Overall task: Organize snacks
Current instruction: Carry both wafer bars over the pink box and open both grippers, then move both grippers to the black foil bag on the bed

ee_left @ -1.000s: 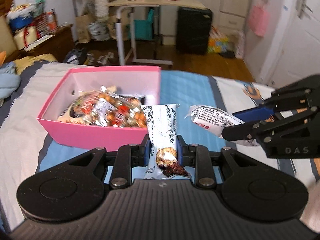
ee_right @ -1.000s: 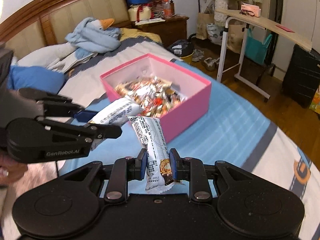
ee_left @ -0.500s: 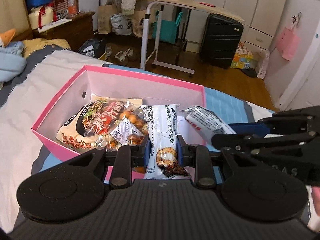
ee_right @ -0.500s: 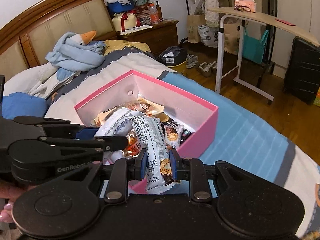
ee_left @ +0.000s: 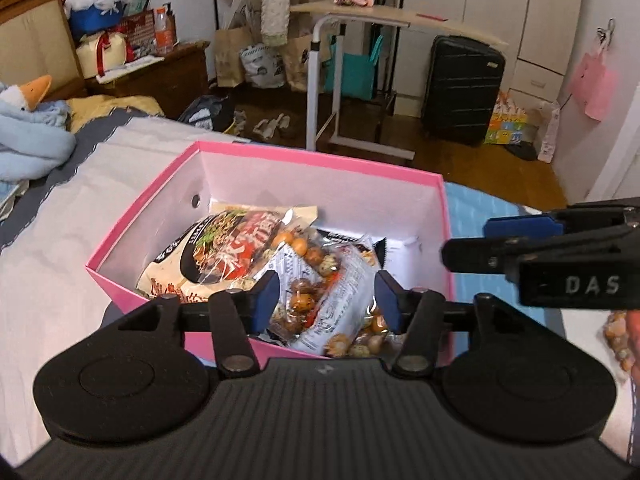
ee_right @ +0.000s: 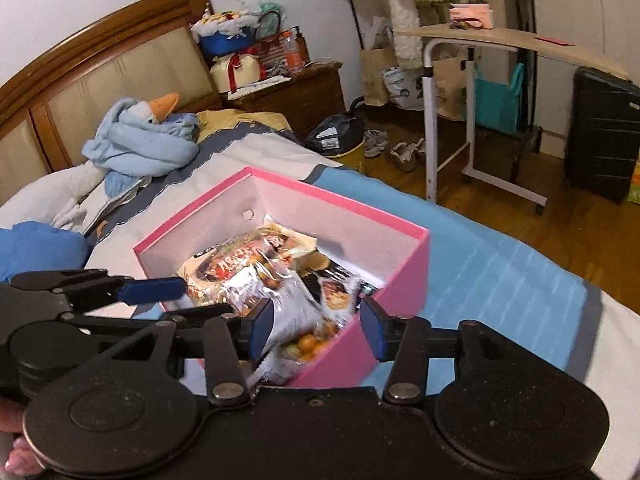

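Both fingers (ee_left: 267, 295) just opened, bars dropped, seemingly untouched.

My right gripper (ee_right: 316, 330), lower centre of frame, has just been opening; its blue pads stand apart over the pink box (ee_right: 394, 276), clear of the snack packets (ee_right: 276, 280). Left gripper (ee_right: 168, 300) at lower left.

Matt pink card box (ee_left: 436, 208), glossy crinkled snack packets (ee_left: 332, 300) — cloth bedspread (ee_left: 48, 248)

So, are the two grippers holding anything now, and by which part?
Nothing is held. Both the left gripper and the right gripper have just been opening; their jaws stand apart above the snack packets in the pink box.
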A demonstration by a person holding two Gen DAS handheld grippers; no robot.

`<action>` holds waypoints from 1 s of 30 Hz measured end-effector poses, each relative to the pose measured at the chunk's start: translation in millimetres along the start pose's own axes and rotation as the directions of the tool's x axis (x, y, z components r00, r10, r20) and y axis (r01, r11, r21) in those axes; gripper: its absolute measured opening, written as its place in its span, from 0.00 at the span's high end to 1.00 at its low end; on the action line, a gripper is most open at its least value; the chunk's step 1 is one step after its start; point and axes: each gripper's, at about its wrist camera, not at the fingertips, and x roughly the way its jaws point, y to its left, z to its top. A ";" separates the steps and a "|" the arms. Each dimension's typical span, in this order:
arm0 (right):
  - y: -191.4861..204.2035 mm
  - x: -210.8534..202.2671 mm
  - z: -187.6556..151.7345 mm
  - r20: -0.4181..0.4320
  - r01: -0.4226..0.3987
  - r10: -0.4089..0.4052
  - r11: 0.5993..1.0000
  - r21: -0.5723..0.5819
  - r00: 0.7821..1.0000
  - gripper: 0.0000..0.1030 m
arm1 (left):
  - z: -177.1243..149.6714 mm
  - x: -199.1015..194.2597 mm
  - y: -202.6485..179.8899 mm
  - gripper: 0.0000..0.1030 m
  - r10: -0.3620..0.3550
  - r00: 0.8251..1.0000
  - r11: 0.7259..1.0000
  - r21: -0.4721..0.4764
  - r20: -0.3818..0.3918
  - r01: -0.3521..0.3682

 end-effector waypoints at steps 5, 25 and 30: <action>-10.8 -45.9 -3.4 -0.020 0.047 -0.048 0.997 -0.058 0.999 0.43 | 1.4 -25.8 -23.2 0.39 -0.025 1.000 0.999 0.041 -0.007 0.025; -130.9 -241.8 -79.7 -0.082 0.219 -0.218 0.976 0.006 0.972 0.25 | -4.5 -89.9 -198.0 0.25 -0.235 0.961 0.928 0.261 -0.142 0.266; -165.5 -232.9 -108.6 -0.110 0.258 -0.253 0.966 0.035 0.961 0.24 | -14.4 -69.6 -239.8 0.25 -0.321 0.924 0.900 0.236 -0.209 0.366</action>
